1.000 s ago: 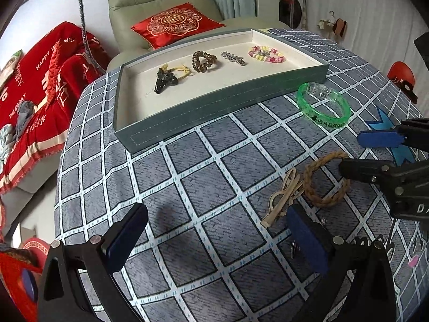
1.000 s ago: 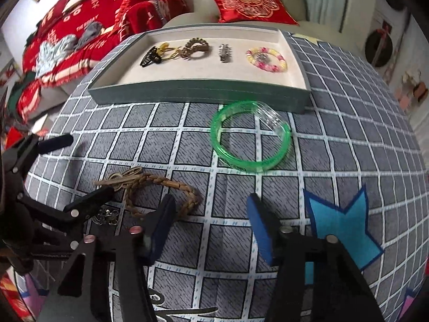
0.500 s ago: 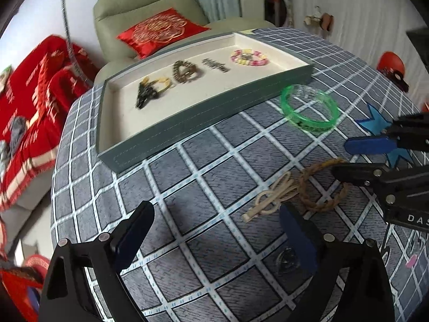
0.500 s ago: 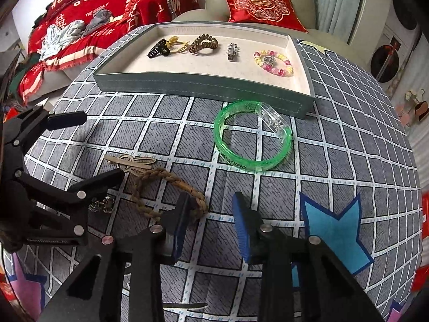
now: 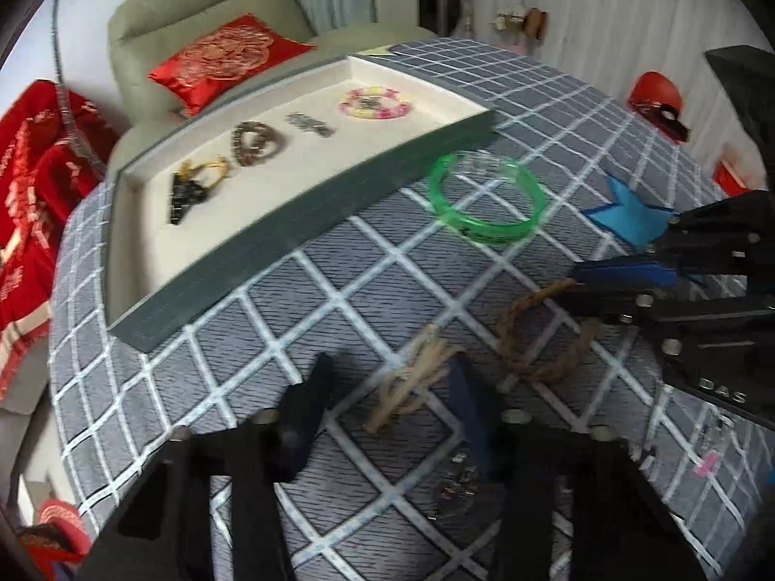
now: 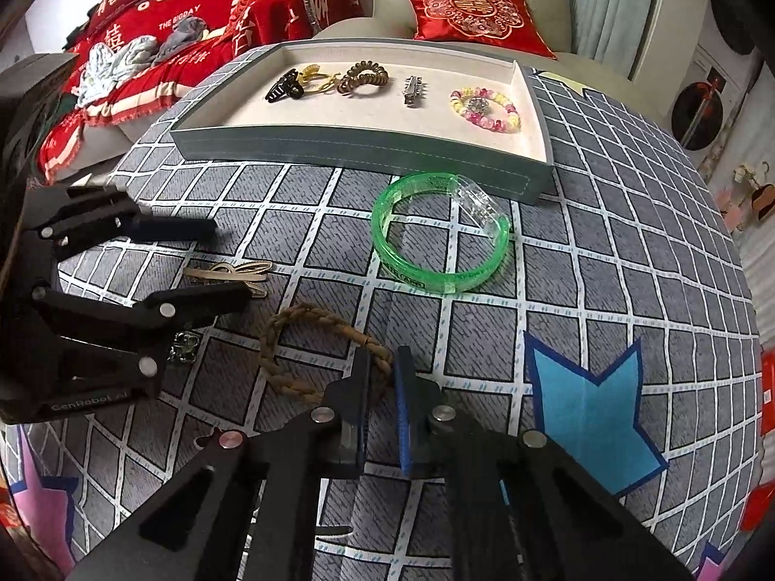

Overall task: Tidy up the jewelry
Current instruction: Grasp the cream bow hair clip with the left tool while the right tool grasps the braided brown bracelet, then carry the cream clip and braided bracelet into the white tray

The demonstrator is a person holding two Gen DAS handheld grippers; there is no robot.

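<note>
The braided brown bracelet (image 6: 310,353) lies on the checked tablecloth (image 6: 605,261), well short of the grey jewelry tray (image 6: 358,152), and the right gripper (image 6: 382,377) has its near loop pinched, pads squeezed almost together on the cord. Just toward the tray from it, the beige hair clip (image 6: 230,273) sits between the fingers of the left gripper (image 5: 387,387), whose jaws have just been closing but don't press it yet. The green bangle (image 6: 438,235) waits just in front of the tray wall. Risk here? That braid is held by one thin edge, so a quick lift could let it slip free. And the flat clip could skid sideways if the left pads meet it unevenly.
</note>
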